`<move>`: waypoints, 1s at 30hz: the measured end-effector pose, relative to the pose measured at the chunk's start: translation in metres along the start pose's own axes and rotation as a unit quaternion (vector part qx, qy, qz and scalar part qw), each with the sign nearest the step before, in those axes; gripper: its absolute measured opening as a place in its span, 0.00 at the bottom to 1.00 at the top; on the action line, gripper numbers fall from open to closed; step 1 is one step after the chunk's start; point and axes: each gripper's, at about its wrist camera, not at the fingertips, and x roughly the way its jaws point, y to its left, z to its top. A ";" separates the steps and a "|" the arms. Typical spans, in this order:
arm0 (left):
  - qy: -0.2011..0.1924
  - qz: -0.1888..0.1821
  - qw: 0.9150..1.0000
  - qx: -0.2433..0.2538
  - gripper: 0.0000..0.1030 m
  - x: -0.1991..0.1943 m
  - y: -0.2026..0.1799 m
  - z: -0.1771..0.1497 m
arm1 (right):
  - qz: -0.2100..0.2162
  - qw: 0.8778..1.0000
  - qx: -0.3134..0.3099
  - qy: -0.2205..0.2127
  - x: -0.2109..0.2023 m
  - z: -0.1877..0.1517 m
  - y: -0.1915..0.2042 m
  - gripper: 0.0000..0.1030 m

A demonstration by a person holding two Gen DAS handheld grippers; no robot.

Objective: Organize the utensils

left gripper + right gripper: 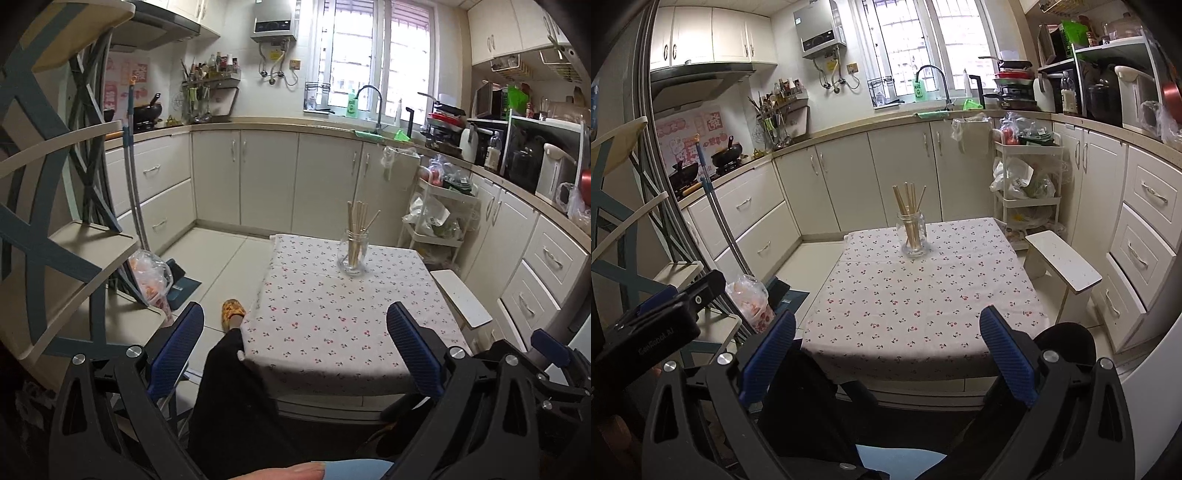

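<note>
Small kitchen, low tabletop (332, 332) under a cherry-print cloth.

Left gripper (295, 343): jaws spread wide, nothing between the blue pads, held back off the near edge of the tabletop. Right gripper (888, 347): likewise wide and empty, also short of the near edge.

Glass jar (353, 254) stands upright on the cloth toward the far edge, at about 12 o'clock from the right gripper and 1 o'clock from the left. Wooden chopsticks (358, 221) stand bundled in it, tips fanned out above the rim. The jar is well apart from both grippers, and the cloth around it is bare.

White stool (1062, 266) just beside the tabletop at 3 o'clock. Dark trouser leg (229, 387) and an orange slipper (232, 310) on the floor at the tabletop's 8 o'clock corner in the left view.
</note>
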 end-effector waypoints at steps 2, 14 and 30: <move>0.000 0.001 1.000 -0.001 0.93 -0.001 0.000 0.000 | 0.001 1.000 -0.001 0.000 -0.001 0.000 0.001 0.93; 0.004 0.010 1.000 0.004 0.93 0.002 0.000 0.001 | 0.006 1.000 -0.010 0.000 -0.003 -0.001 0.006 0.93; 0.007 0.009 1.000 0.005 0.92 0.003 -0.002 -0.002 | 0.007 1.000 -0.011 0.000 -0.003 -0.001 0.010 0.93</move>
